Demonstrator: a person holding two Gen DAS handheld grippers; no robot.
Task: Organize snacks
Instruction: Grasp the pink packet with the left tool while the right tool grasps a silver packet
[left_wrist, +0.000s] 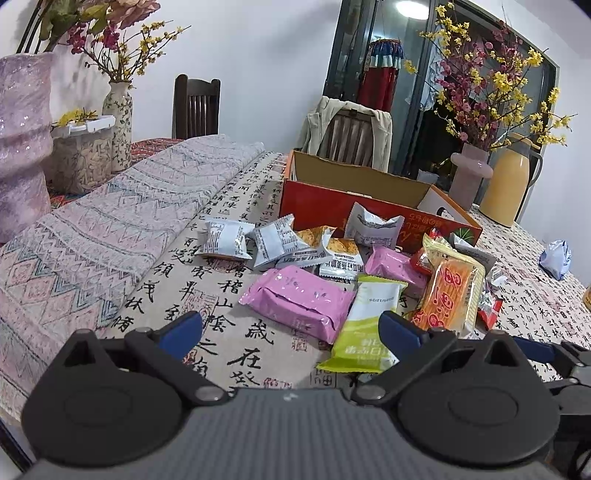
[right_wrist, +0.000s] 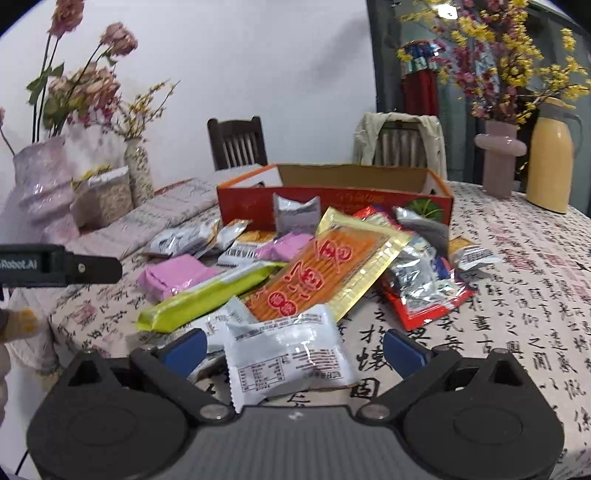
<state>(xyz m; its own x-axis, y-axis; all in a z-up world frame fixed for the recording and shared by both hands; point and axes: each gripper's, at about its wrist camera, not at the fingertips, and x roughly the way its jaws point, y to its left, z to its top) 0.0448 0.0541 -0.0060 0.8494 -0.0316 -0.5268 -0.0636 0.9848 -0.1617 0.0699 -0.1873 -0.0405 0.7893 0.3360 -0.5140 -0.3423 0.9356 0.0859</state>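
Snacks (right_wrist: 325, 273) lie heaped on the tablecloth (right_wrist: 517, 295) just in front of the open red box (right_wrist: 332, 195). Left gripper (left_wrist: 291, 330) hovers spread wide near the green packet (left_wrist: 365, 325), grasping nothing. Right gripper (right_wrist: 293, 345) gapes around a white packet (right_wrist: 288, 354), unclenched.

Left tool (left_wrist: 291, 328), right tool (right_wrist: 293, 347): black linkages, blue fingertip pads, ribbed grey body.

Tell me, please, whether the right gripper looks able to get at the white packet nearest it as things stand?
Probably yes. The white packet lies on top at the pile's near edge, between the open fingers of the right gripper, with nothing covering it.
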